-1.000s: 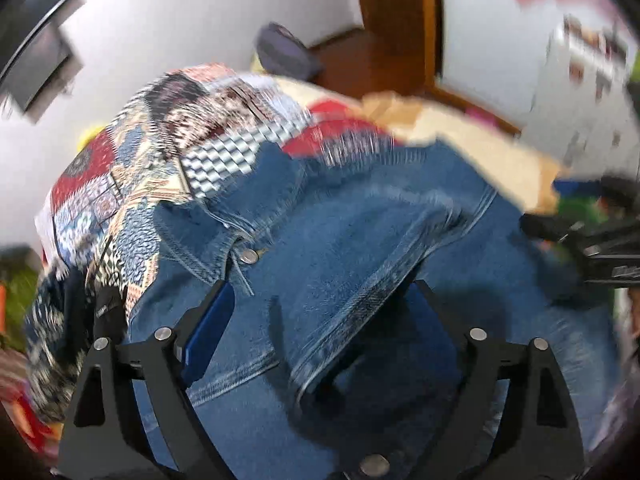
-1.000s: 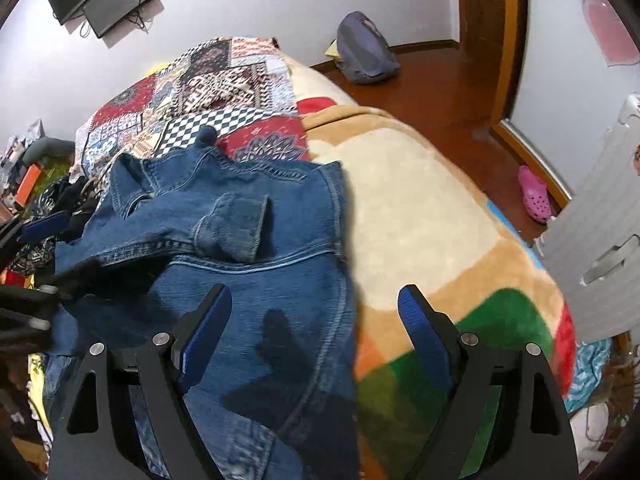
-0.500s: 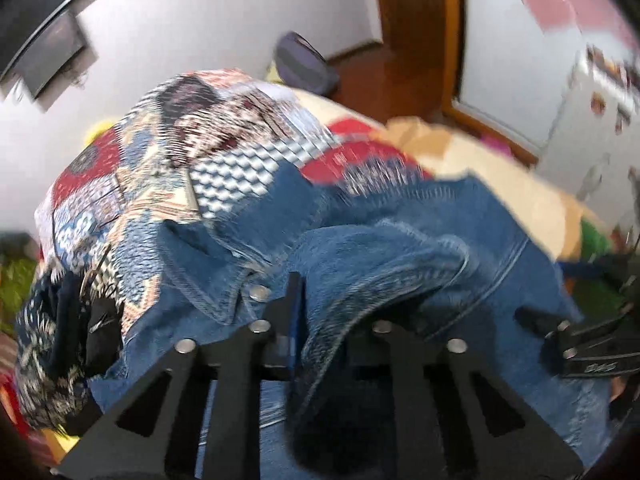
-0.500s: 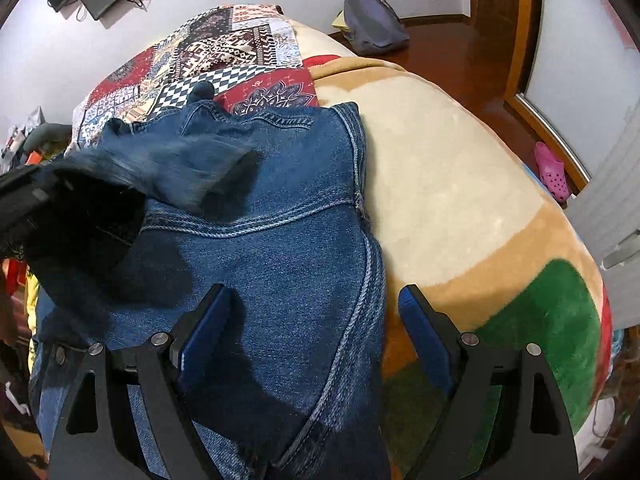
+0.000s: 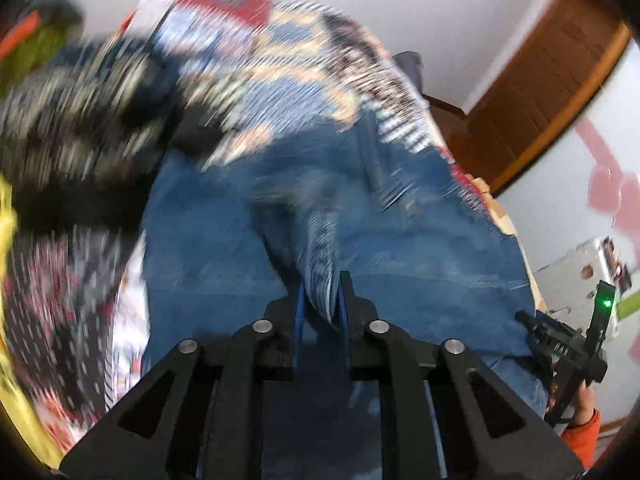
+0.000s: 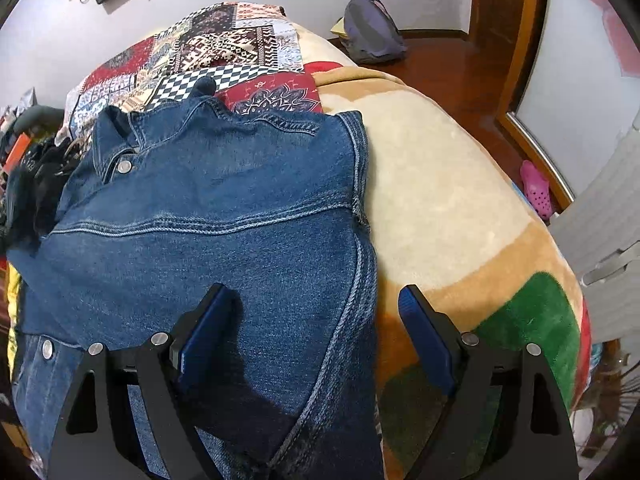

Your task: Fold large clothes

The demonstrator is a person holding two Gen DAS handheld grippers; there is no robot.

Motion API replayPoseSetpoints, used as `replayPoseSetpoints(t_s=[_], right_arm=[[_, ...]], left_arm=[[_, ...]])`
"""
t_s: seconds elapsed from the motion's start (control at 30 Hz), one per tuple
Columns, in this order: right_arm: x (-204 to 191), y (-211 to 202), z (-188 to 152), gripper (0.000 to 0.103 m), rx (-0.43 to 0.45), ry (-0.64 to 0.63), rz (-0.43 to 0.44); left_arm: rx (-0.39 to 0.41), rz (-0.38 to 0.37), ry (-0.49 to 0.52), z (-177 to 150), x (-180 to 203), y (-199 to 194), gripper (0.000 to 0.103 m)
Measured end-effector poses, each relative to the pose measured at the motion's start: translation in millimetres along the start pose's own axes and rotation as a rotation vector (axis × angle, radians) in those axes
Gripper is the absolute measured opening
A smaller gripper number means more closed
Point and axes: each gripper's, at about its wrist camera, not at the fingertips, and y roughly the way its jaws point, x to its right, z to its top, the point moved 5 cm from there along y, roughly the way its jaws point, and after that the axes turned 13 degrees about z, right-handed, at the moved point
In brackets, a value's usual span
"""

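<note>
A blue denim jacket lies back side up on the bed, collar at the far left. In the blurred left wrist view the jacket fills the middle, and my left gripper is shut on a raised fold of its denim. My right gripper is open above the jacket's right edge, with one finger over the denim and the other over the blanket. The right gripper also shows in the left wrist view at the jacket's right edge.
A patchwork quilt covers the far half of the bed and a beige, orange and green blanket the right half. Dark clothes pile at the left. A grey backpack sits on the wooden floor.
My left gripper closed on a denim fold and has swung left with it; the sleeve that lay across the jacket is gone from the back panel. The right gripper moved forward over the jacket's edge.
</note>
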Motion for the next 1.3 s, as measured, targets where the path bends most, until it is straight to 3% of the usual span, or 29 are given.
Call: replayPoseSetpoints(t_s=[0.1,0.27,0.4,0.57,0.7,0.8,0.87,0.93,0.97,1.3], right_arm=[[-1,-1,1,0.084,-0.007,-0.005,-0.014],[-9,-6,4,0.084,-0.012,-0.023,-0.048],[-20,-14,7,0.084,0.000,-0.044,-0.053],[-35,-26,13,0.084,0.029,-0.076,-0.052],[-39,-20,13,0.084,0.019,-0.085,-0.053],[-39,-7,5,0.084,-0.022,-0.081,-0.041],[-37,2,-1,0.084,-0.050,-0.071,-0.033],[-35,4,-4,0.084,-0.056,-0.060,-0.025],[-34,4,-4,0.084,-0.055,-0.053,-0.016],[-23,-15,23,0.084,-0.015,-0.066,-0.007]], left_arm=[[-0.035,-0.046,-0.060,-18,-23,7,0.021],[-0.015,-0.094,-0.096,-18,-32,4,0.026],[0.062,-0.075,-0.045,-11,-28,-14,0.016],[0.149,-0.075,-0.026,-10,-26,-49,0.014],[0.142,-0.013,-0.005,-20,-33,-47,0.015],[0.073,0.031,0.013,-32,-42,-29,0.024],[0.033,0.045,0.021,-41,-46,-20,0.037],[0.032,0.103,0.031,-45,-54,-20,0.057],[0.035,0.128,0.039,-46,-59,-23,0.060],[0.059,0.216,-0.043,-13,-121,-43,0.071]])
